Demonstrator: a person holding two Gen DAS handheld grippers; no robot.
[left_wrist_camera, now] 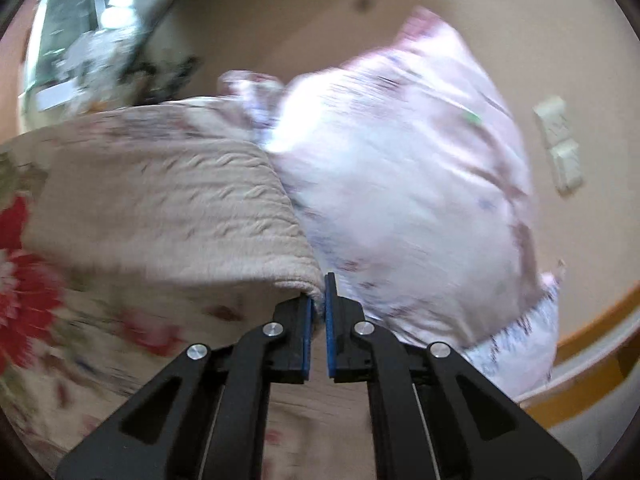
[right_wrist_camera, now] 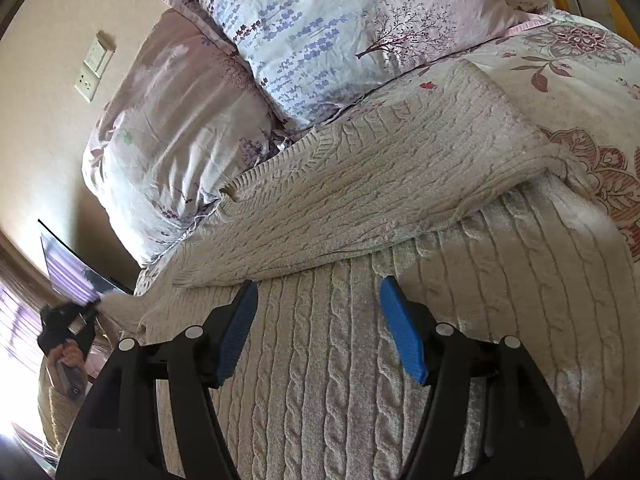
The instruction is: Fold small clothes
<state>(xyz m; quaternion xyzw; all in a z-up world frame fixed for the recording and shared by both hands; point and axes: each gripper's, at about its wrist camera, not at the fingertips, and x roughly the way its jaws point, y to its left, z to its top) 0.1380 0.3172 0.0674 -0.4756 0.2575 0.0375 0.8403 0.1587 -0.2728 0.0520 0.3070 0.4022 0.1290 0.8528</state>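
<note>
L gripper (left_wrist_camera: 319,300): you're pinching the sweater (right_wrist_camera: 360,360) edge, lifted, cloth trailing toward 10 o'clock. R gripper (right_wrist_camera: 318,304): fingers apart, hovering over the cable-knit body; folded sleeve (right_wrist_camera: 360,184) lying at 12, long axis 8-to-2. R is nearer.

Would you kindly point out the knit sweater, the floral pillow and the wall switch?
knit sweater (right_wrist_camera: 360,360): right wrist view, cable-knit body.
floral pillow (right_wrist_camera: 320,28): right wrist view, printed face.
wall switch (right_wrist_camera: 94,70): right wrist view, plate centre.
</note>
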